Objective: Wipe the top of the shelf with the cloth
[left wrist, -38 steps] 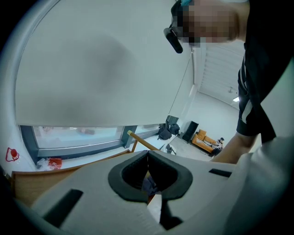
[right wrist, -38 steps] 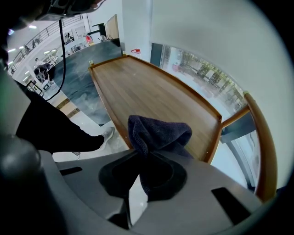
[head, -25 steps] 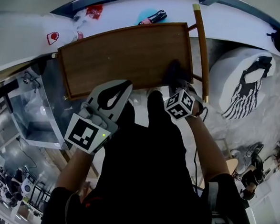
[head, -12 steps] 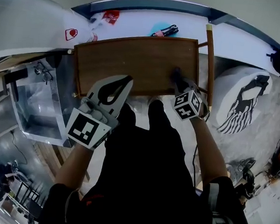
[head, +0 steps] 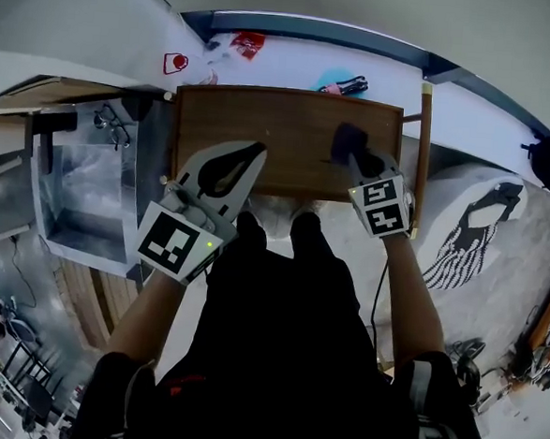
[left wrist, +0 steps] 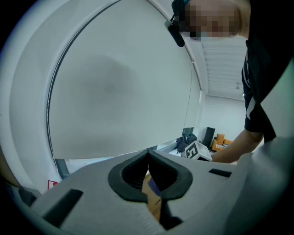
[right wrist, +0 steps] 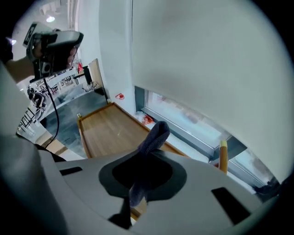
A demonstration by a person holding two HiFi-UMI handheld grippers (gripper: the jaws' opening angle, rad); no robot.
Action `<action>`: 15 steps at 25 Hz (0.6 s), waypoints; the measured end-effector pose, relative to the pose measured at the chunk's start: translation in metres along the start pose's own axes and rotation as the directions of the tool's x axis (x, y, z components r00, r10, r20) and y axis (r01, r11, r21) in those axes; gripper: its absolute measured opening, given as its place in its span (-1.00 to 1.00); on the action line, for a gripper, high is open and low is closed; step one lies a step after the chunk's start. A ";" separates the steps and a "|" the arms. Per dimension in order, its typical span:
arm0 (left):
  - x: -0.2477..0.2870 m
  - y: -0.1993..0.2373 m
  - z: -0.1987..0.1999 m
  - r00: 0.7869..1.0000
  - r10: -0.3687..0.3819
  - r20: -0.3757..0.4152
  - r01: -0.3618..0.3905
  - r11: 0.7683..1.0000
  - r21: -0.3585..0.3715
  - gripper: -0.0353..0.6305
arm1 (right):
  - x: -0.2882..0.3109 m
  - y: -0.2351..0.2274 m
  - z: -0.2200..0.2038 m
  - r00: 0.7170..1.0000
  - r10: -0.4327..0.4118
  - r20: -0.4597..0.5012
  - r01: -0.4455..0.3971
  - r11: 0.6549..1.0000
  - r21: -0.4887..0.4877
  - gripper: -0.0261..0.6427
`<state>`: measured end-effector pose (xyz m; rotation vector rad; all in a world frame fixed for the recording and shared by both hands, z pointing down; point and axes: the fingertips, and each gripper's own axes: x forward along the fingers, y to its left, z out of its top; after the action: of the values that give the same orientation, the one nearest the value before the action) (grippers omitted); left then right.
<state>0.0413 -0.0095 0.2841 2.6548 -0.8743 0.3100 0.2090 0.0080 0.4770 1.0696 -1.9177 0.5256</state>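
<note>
Our left gripper (head: 249,154) hangs at the shelf's (head: 291,121) near edge, jaws together and empty. Our right gripper (head: 359,161), forearm extended, sits over its right end, clamped on the cloth (head: 346,138).

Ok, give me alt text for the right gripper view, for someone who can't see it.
The right gripper is shut on a dark cloth, whose end sticks out over a brown wooden shelf top with a raised rim. Behind are a window ledge, a pale blind and a yellowish post at right.
</note>
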 end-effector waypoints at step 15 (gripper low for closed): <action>-0.040 0.011 0.046 0.995 0.047 0.083 -0.052 0.997 0.061 -0.83 | -0.060 0.003 0.094 0.974 -0.005 0.226 -0.001 1.000 0.026 -0.84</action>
<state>0.0076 -0.0135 0.2323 2.7242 -0.9724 0.2463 0.1777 -0.0266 0.3753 1.1908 -2.1121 0.4438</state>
